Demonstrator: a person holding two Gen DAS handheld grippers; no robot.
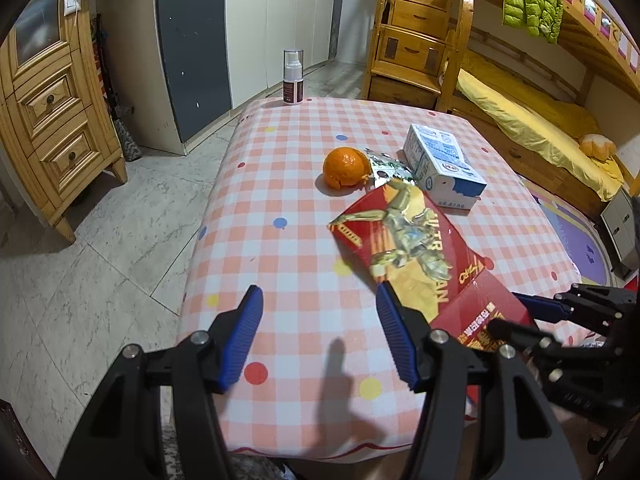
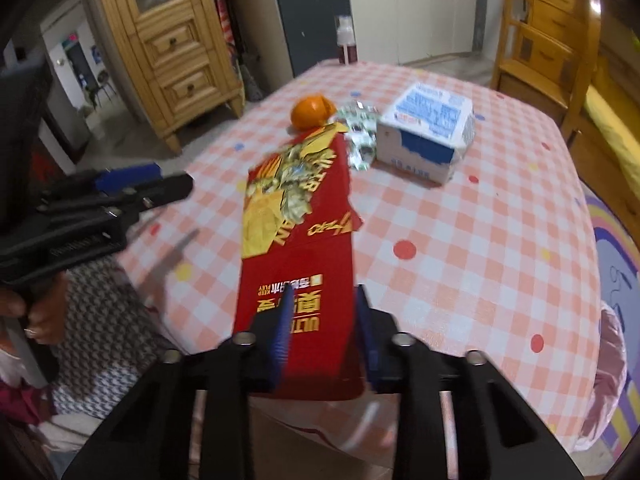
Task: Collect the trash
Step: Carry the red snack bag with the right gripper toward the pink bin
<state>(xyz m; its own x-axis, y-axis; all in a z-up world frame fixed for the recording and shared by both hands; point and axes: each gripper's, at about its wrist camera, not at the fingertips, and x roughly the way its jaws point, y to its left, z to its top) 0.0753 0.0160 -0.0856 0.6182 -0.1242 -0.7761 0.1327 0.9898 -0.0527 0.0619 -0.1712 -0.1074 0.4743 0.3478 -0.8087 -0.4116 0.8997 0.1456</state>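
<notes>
A flattened red carton (image 1: 416,248) with gold print lies tilted over the checked tablecloth (image 1: 280,200). My right gripper (image 2: 324,312) is shut on the near end of this red carton (image 2: 296,220), one blue pad on each side. In the left wrist view the right gripper (image 1: 508,312) comes in from the right edge. Behind the carton lie an orange peel (image 1: 346,168), a crumpled foil wrapper (image 1: 390,168) and a white and blue milk box (image 1: 440,168). My left gripper (image 1: 320,292) hangs open over the table's near left part, with nothing between its fingers.
A spray bottle (image 1: 293,76) stands at the table's far edge. A wooden cabinet (image 1: 52,120) is on the left, a bunk bed with wooden drawer steps (image 1: 412,40) on the right. Tiled floor runs along the table's left side. A person's hand (image 2: 40,312) holds the left gripper's handle.
</notes>
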